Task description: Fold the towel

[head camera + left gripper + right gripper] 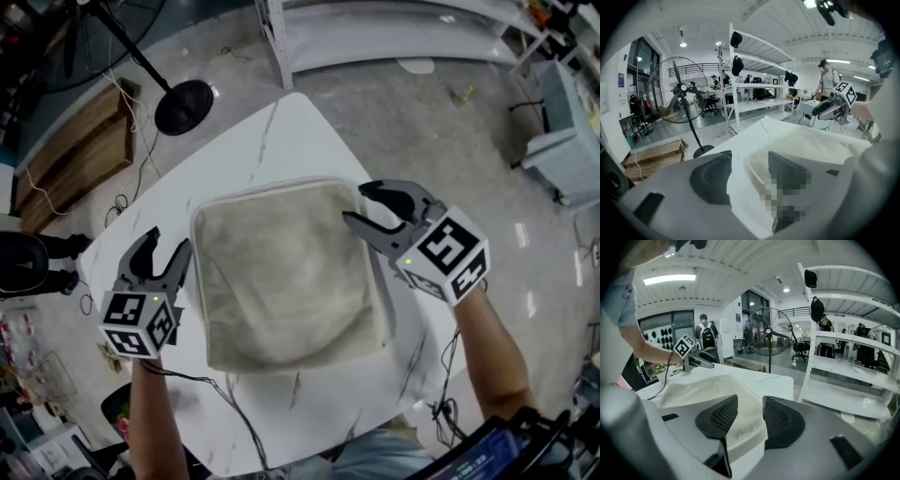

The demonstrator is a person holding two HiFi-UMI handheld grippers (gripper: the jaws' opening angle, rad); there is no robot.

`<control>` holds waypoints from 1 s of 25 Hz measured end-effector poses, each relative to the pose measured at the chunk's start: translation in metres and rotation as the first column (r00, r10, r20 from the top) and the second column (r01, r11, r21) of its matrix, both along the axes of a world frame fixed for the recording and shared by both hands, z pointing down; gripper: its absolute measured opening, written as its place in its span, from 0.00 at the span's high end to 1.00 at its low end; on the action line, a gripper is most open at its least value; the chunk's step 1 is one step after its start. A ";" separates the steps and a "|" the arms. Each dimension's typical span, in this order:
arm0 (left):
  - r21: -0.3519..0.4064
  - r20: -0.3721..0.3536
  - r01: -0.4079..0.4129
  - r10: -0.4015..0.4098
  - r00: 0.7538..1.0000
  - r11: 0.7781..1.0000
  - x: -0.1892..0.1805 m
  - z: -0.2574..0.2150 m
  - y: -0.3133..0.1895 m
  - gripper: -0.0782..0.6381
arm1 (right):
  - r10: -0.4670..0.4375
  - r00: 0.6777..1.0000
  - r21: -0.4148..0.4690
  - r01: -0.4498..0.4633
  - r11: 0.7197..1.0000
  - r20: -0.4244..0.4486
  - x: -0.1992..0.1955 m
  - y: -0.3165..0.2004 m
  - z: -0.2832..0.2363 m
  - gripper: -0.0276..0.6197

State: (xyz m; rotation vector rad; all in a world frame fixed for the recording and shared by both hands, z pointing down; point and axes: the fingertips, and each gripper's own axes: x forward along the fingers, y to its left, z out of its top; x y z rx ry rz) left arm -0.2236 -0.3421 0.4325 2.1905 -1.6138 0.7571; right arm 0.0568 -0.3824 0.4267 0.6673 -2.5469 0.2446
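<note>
A beige towel (286, 277) lies folded into a flat square on the white marble table (281, 131). My left gripper (167, 242) hovers just off the towel's left edge, jaws open and empty. In the left gripper view its jaws (747, 161) stand apart over the tabletop, with the towel (811, 145) to their right. My right gripper (356, 203) is open above the towel's far right corner, holding nothing. In the right gripper view the towel (703, 385) shows below the gap of the right gripper (750, 404), not pinched. Across the table sits the left gripper (701, 359).
A standing fan's round base (183, 106) is on the floor beyond the table's far left. A white shelf rack (375, 37) stands behind the table and wooden boards (84, 159) lie at left. Cables trail over the table's near edge (225, 403). People stand in the background (828, 79).
</note>
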 end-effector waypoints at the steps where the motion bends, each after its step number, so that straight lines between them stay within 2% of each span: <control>1: -0.003 -0.021 0.003 -0.003 1.000 1.000 0.000 -0.004 0.013 0.55 | -0.006 1.000 -0.008 0.006 1.000 -0.016 0.006 0.013 0.000 0.68; 4: -0.032 -0.104 0.003 -0.007 0.995 0.999 0.006 -0.008 0.056 0.55 | -0.032 0.997 -0.047 0.029 0.998 -0.071 0.022 0.060 0.002 0.68; 8: -0.100 -0.201 0.033 -0.052 0.978 0.994 0.007 0.001 0.125 0.55 | -0.052 0.997 -0.091 0.047 0.995 -0.056 0.032 0.127 0.012 0.68; 12: -0.178 -0.272 0.090 -0.136 0.953 0.980 0.005 0.023 0.192 0.55 | -0.091 0.995 -0.160 0.083 0.984 -0.045 0.039 0.197 0.024 0.68; 15: -0.245 -0.300 0.057 -0.131 0.945 0.968 0.011 0.045 0.230 0.55 | -0.134 0.988 -0.182 0.118 0.976 -0.078 0.038 0.241 0.039 0.68; 20: -0.323 -0.264 -0.045 -0.045 0.963 0.945 0.023 0.070 0.255 0.55 | -0.101 0.985 -0.151 0.079 0.985 -0.139 0.042 0.254 0.065 0.67; 25: -0.333 -0.306 -0.077 -0.031 0.951 0.940 0.025 0.074 0.252 0.59 | -0.086 0.991 -0.138 0.071 0.988 -0.105 0.040 0.249 0.065 0.68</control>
